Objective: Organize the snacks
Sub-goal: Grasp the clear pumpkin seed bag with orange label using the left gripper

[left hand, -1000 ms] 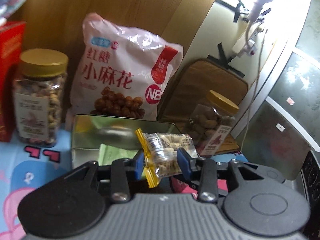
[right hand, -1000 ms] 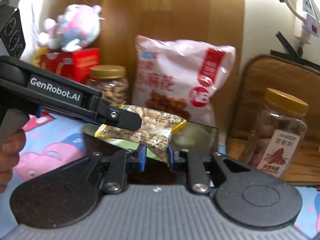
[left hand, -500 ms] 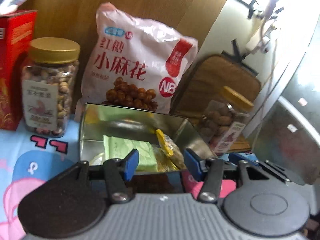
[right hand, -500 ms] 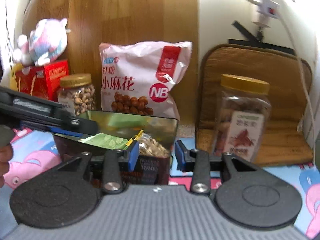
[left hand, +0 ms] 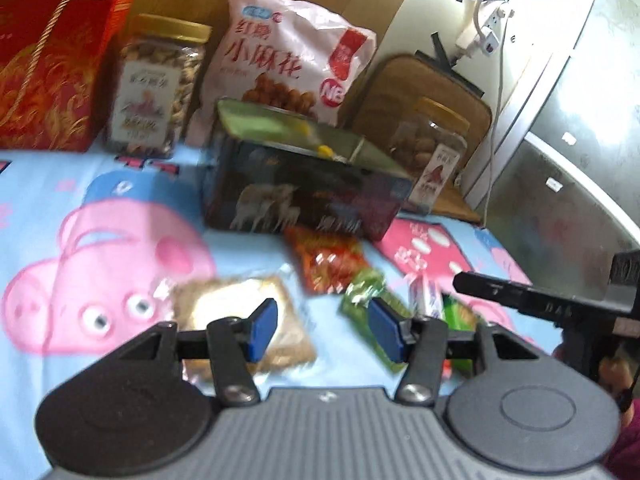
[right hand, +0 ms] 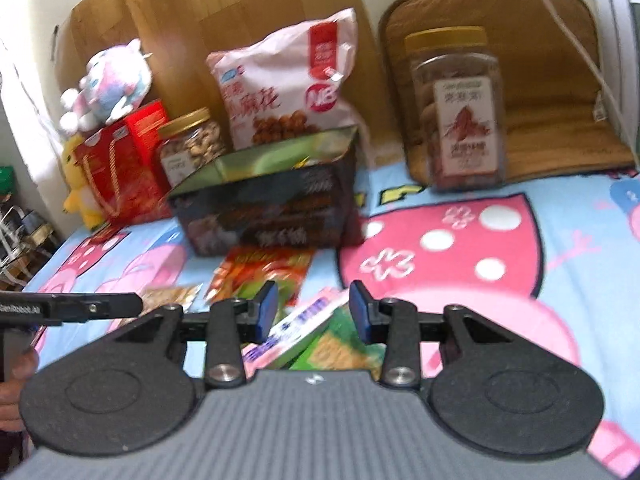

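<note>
Both tongs hang released and empty over loose snack packets on the cartoon-print cloth. The left tongs (left hand: 322, 330) hover above a tan cracker packet (left hand: 240, 316); the right tongs (right hand: 313, 310) above a pink-and-white packet (right hand: 304, 320). Behind them stands the open tin (right hand: 272, 208), snacks already inside.

Daylight floods in from the upper right, washing out the white wall (left hand: 448, 8) above the tin (left hand: 304, 196) in the left wrist view. Both pictures are smeared by motion blur: the snack packets (right hand: 264, 272) before the tin are soft, and straight edges bow toward the corners.
</note>
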Motion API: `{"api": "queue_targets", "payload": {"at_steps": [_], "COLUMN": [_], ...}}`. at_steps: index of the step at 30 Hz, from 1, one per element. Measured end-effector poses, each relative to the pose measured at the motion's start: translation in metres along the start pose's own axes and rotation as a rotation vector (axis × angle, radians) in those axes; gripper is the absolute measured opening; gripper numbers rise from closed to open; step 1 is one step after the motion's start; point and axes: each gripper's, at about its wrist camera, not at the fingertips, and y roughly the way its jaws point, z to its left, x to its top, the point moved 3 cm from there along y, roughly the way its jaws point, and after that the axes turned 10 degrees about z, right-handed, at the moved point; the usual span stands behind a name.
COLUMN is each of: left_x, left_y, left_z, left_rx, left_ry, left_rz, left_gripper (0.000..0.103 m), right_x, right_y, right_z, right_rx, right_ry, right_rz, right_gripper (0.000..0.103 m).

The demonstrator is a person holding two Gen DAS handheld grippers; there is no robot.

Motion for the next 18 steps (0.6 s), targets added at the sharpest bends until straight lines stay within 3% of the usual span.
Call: {"api": "queue_targets", "payload": {"at_steps": [7, 13, 14, 16, 18], "left_x": [-0.006, -0.011, -0.010, -0.008, -0.007], "left_y": [-0.027, -0.028, -0.025, -0.017, -0.006], "left_z": [0.044, 0.065, 0.065, 0.064, 0.062], "left_rx": [0.065, 0.058, 0.046, 0.031, 0.025], "left_ry": [-0.140, -0.208, -0.213, -0.210, -0.207], "left_rz": [-0.058, -0.040, -0.028, -0.007, 0.015], "left_gripper": [0.051, 0.051, 0.051, 0.051, 0.053], "right_x": [-0.009, -0.016, -0.016, -0.016, -0.015], "right_y": [0.030, 0.073, 0.078, 0.086, 0.092], "right_z": [0.071, 0.110, 0.114, 0.118, 0.120], "right_rx": [0.133, 0.098, 0.071, 0.050, 0.046], "right_ry": [-0.159, -0.315, -0.344, -0.373, -0.390], "right_rz": [0.075, 0.155, 0.153, 0.148, 0.138], "right_gripper": [0.042, 0.043, 0.046, 0.074, 0.080]}}
